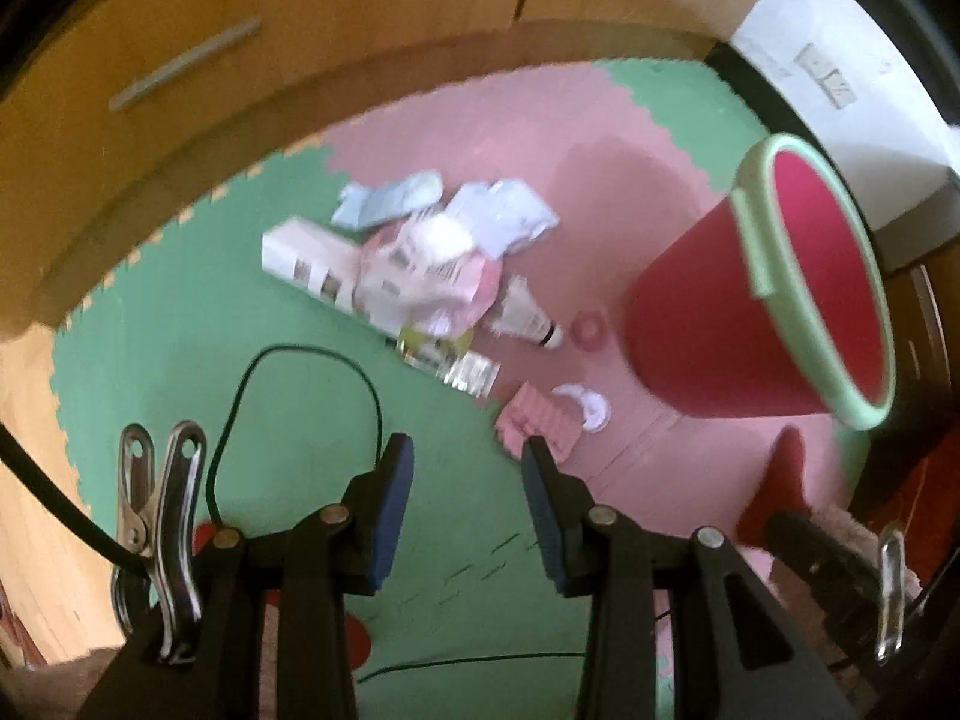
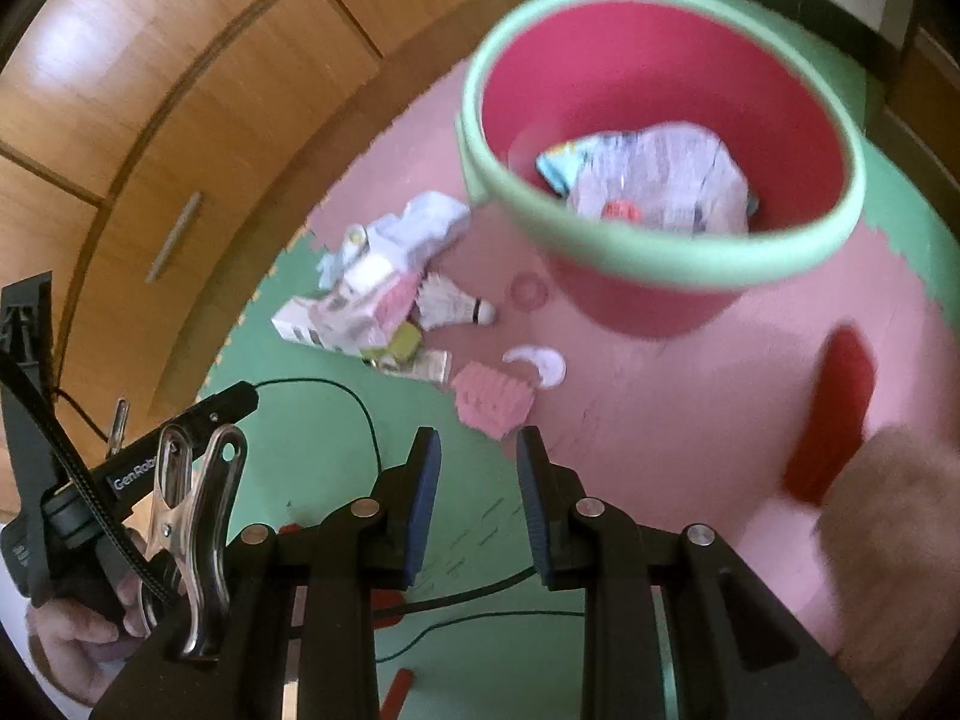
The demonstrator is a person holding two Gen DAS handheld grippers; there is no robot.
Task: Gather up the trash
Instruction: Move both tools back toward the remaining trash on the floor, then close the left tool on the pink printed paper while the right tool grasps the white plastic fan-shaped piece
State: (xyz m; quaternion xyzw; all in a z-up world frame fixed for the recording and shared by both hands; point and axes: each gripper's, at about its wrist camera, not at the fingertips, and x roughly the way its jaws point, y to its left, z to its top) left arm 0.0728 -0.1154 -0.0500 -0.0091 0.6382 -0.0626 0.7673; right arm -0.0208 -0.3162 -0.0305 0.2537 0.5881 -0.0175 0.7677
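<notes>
A pile of trash (image 1: 414,264) lies on the foam mat: paper boxes, crumpled wrappers, a plastic bottle (image 1: 462,366), a shuttlecock (image 1: 528,312), a pink piece (image 1: 537,420) and a white ring piece (image 1: 585,405). The pile shows in the right wrist view too (image 2: 378,300). A red bin with a green rim (image 1: 798,276) stands right of the pile; inside it (image 2: 660,180) lie crumpled wrappers. My left gripper (image 1: 468,450) is open and empty, short of the pink piece. My right gripper (image 2: 477,444) is open and empty, just before the pink piece (image 2: 492,399).
Wooden cabinets (image 1: 240,60) line the far side of the green and pink mat (image 1: 270,330). A thin black cable (image 1: 312,372) loops over the mat. The other hand-held gripper (image 2: 150,450) shows at left in the right wrist view. A red object (image 2: 834,414) lies at right.
</notes>
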